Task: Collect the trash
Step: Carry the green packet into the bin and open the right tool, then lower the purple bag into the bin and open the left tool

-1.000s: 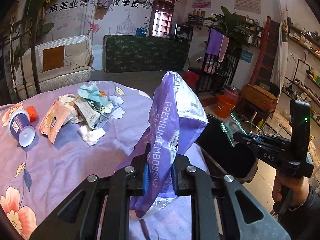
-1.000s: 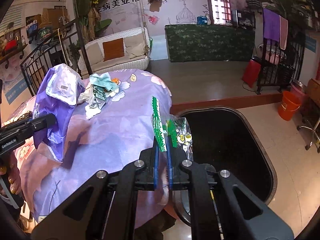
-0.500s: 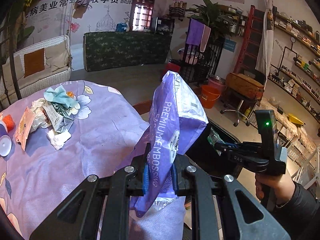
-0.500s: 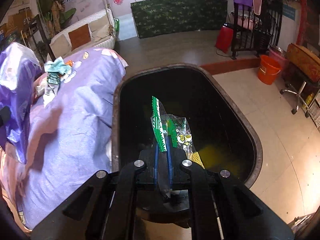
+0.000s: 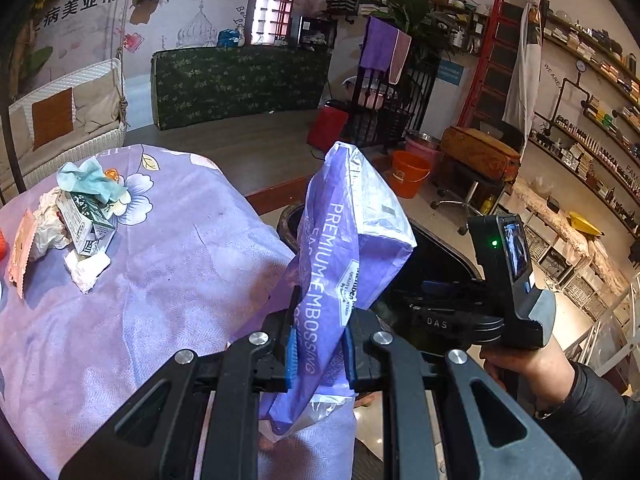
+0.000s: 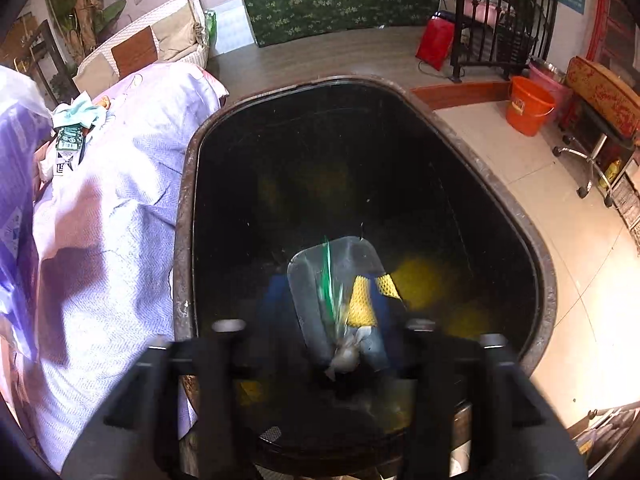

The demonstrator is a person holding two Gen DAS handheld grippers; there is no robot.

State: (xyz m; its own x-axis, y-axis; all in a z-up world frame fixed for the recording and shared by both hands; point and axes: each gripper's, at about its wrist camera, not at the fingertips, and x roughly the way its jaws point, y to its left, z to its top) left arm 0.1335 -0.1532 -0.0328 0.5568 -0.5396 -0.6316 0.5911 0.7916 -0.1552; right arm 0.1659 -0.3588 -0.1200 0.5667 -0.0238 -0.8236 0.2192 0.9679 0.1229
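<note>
My left gripper (image 5: 318, 346) is shut on a purple plastic bag (image 5: 348, 268) printed "PREMIUM EMBOSSING", held upright over the table's right edge. My right gripper (image 6: 326, 332) is open above the black trash bin (image 6: 516, 216); its fingers are blurred with motion. A green and clear wrapper (image 6: 332, 300) is loose between them, dropping into the bin. The bin holds a grey container (image 6: 316, 280) and yellow netting (image 6: 362, 304). The right gripper's body also shows in the left wrist view (image 5: 492, 304), over the bin (image 5: 436, 248).
The purple floral tablecloth (image 5: 160, 272) carries a trash pile at the far left: a green carton (image 5: 82, 224), a teal tissue (image 5: 88, 180), white tissue (image 5: 86, 268) and a pink wrapper (image 5: 20, 252). An orange bucket (image 6: 528, 106) and a wheeled stool (image 6: 592, 160) stand beyond the bin.
My right gripper moved from the table edge to over the bin, then opened and let go of the green wrapper, which is falling. My left gripper swung right with the purple bag.
</note>
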